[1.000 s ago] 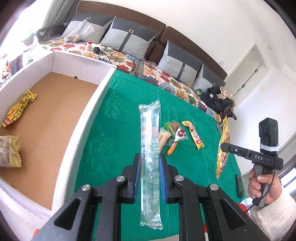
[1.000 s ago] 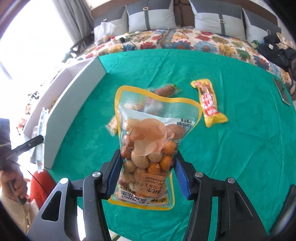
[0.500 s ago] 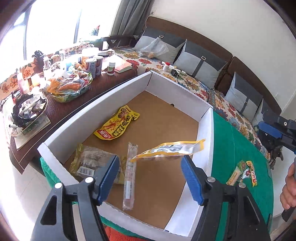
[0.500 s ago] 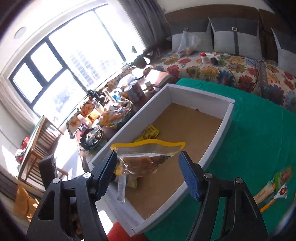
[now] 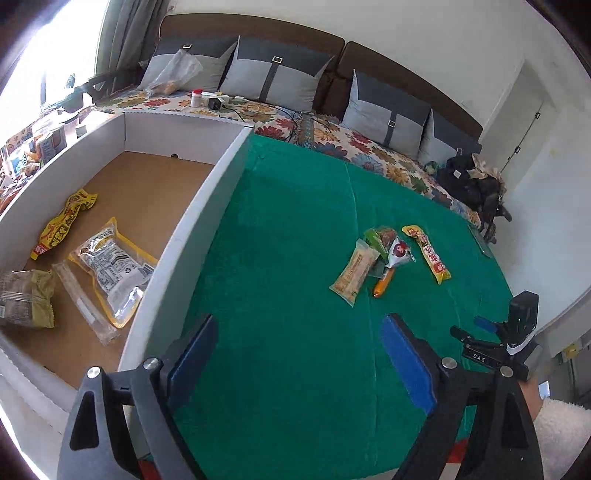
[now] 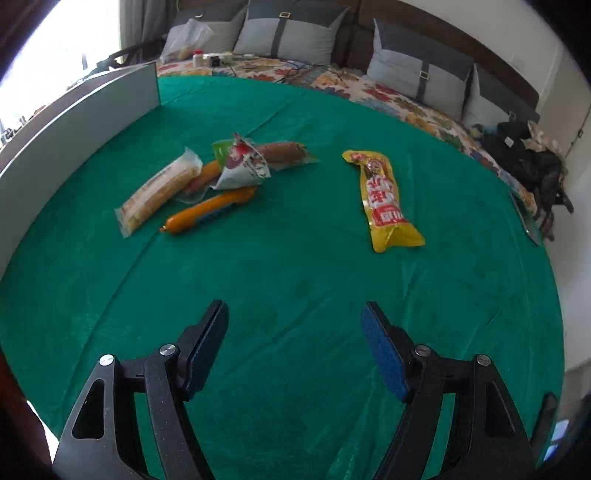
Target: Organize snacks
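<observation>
Right wrist view: my right gripper (image 6: 293, 343) gaped wide, empty, like my left gripper (image 5: 299, 354). Snacks (image 6: 207, 181) lay heaped beside the box (image 6: 74, 110); grabbing there risked pinching two.

A green cloth (image 6: 295, 280) covers the work surface in a sunlit living room. Behind it runs a brown sofa (image 5: 406, 70) with a floral cover (image 5: 373, 147) and grey cushions (image 5: 273, 77) (a black bag (image 5: 469, 184) sits at its far end). Daylight pours through a curtained window (image 5: 55, 51) beside white walls (image 5: 424, 33).
</observation>
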Demonstrator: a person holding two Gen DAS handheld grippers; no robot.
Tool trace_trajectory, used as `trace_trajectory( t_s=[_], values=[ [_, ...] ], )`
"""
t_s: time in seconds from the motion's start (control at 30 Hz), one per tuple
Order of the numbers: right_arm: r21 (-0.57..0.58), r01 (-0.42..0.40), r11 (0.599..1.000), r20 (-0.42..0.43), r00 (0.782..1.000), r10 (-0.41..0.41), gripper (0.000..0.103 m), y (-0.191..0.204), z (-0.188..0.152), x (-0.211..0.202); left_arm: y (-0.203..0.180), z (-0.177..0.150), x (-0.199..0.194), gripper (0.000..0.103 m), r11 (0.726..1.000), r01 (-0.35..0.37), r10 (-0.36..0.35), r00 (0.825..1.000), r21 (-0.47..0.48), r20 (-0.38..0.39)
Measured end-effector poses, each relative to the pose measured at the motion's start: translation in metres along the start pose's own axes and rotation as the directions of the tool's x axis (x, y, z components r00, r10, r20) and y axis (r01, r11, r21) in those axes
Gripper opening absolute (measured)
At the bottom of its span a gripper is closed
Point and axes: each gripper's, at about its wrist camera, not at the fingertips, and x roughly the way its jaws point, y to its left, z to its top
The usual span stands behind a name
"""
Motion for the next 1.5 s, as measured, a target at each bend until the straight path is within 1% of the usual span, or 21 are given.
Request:
trace_trajectory(
  t_s=[0.07, 0.17, 0.27, 0.37, 0.43, 0.5, 0.57, 0.6, 0.67, 1.0, 1.07, 1.1, 1.13, 1.17, 1.23, 1.3, 1.33, 1.37, 1.4, 1.47, 1.5],
  values=[
    [0.057, 0.042, 0.997, 0.001, 0.999, -0.042, 0.077, -0.034, -0.022, 0.003, -0.027, -0.01, 0.036, 0.089, 0.999, 0.02, -0.017, 0.998, 0.05, -0.054],
    [0.136, 0.065, 0.989, 0.001, 0.998, -0.066, 0.077, -0.066, -0.04, 0.008, -0.055, -0.025, 0.09, 0.089, 0.996, 0.0, 0.012, 0.992, 0.095, -0.127],
    [0.206, 0.034, 0.978, 0.038, 0.998, -0.043, 0.079, -0.082, -0.046, 0.008, -0.069, -0.035, 0.131, 0.089, 0.989, -0.049, 0.071, 0.984, 0.139, -0.162],
    [0.263, 0.001, 0.965, 0.061, 0.998, -0.018, 0.085, -0.085, -0.053, 0.009, -0.073, -0.036, 0.156, 0.089, 0.985, -0.074, 0.099, 0.982, 0.154, -0.16],
    [0.28, -0.007, 0.96, 0.059, 0.998, -0.01, 0.088, -0.087, -0.053, 0.01, -0.076, -0.035, 0.163, 0.089, 0.978, -0.108, 0.132, 0.984, 0.18, -0.123],
    [0.277, -0.001, 0.961, 0.058, 0.998, -0.015, 0.088, -0.084, -0.055, 0.01, -0.079, -0.034, 0.169, 0.092, 0.969, -0.13, 0.155, 0.982, 0.211, -0.105],
    [0.277, 0.0, 0.961, 0.058, 0.998, -0.017, 0.089, -0.084, -0.054, 0.01, -0.083, -0.04, 0.175, 0.103, 0.951, -0.147, 0.175, 0.981, 0.272, -0.082],
    [0.277, 0.001, 0.961, 0.058, 0.998, -0.018, 0.089, -0.084, -0.056, 0.009, -0.086, -0.044, 0.176, 0.103, 0.94, -0.155, 0.181, 0.982, 0.304, -0.061],
    [0.278, 0.001, 0.961, 0.059, 0.998, -0.018, 0.089, -0.084, -0.056, 0.01, -0.086, -0.044, 0.176, 0.103, 0.942, -0.143, 0.169, 0.984, 0.303, -0.063],
    [0.277, 0.001, 0.961, 0.059, 0.998, -0.018, 0.089, -0.084, -0.056, 0.01, -0.085, -0.045, 0.177, 0.103, 0.943, -0.142, 0.168, 0.984, 0.299, -0.064],
    [0.277, 0.001, 0.961, 0.059, 0.998, -0.018, 0.089, -0.084, -0.056, 0.01, -0.085, -0.042, 0.179, 0.103, 0.939, -0.121, 0.158, 0.983, 0.321, -0.093],
    [0.277, 0.001, 0.961, 0.059, 0.998, -0.018, 0.089, -0.084, -0.056, 0.01, -0.085, -0.036, 0.182, 0.103, 0.937, -0.098, 0.149, 0.98, 0.335, -0.13],
    [0.277, 0.001, 0.961, 0.059, 0.998, -0.018, 0.089, -0.084, -0.055, 0.01, -0.084, -0.029, 0.184, 0.103, 0.941, -0.077, 0.135, 0.979, 0.33, -0.155],
    [0.277, 0.001, 0.961, 0.059, 0.998, -0.018, 0.089, -0.084, -0.056, 0.01, -0.082, -0.02, 0.185, 0.102, 0.95, -0.054, 0.11, 0.98, 0.307, -0.166],
    [0.278, 0.0, 0.961, 0.059, 0.998, -0.017, 0.089, -0.084, -0.055, 0.01, -0.078, 0.002, 0.184, 0.102, 0.968, -0.009, 0.05, 0.986, 0.251, -0.158],
    [0.277, 0.001, 0.961, 0.059, 0.998, -0.018, 0.089, -0.084, -0.056, 0.01, -0.079, 0.023, 0.191, 0.102, 0.976, 0.006, 0.027, 0.988, 0.216, -0.152],
    [0.277, 0.001, 0.961, 0.059, 0.998, -0.018, 0.089, -0.084, -0.056, 0.009, -0.083, 0.032, 0.198, 0.097, 0.976, 0.01, 0.026, 0.986, 0.217, -0.166],
    [0.277, 0.001, 0.961, 0.059, 0.998, -0.018, 0.089, -0.084, -0.056, 0.01, -0.086, 0.039, 0.207, 0.085, 0.973, 0.01, 0.035, 0.982, 0.231, -0.187],
    [0.277, 0.001, 0.961, 0.059, 0.998, -0.018, 0.089, -0.084, -0.056, 0.009, -0.09, 0.043, 0.217, 0.078, 0.968, 0.004, 0.05, 0.977, 0.251, -0.209],
    [0.277, 0.001, 0.961, 0.059, 0.998, -0.018, 0.089, -0.084, -0.056, 0.009, -0.095, 0.045, 0.232, 0.042, 0.96, 0.002, 0.071, 0.965, 0.279, -0.251],
    [0.277, 0.001, 0.961, 0.059, 0.998, -0.018, 0.089, -0.084, -0.056, 0.009, -0.098, 0.045, 0.231, 0.035, 0.951, -0.022, 0.093, 0.972, 0.308, -0.216]
  ],
)
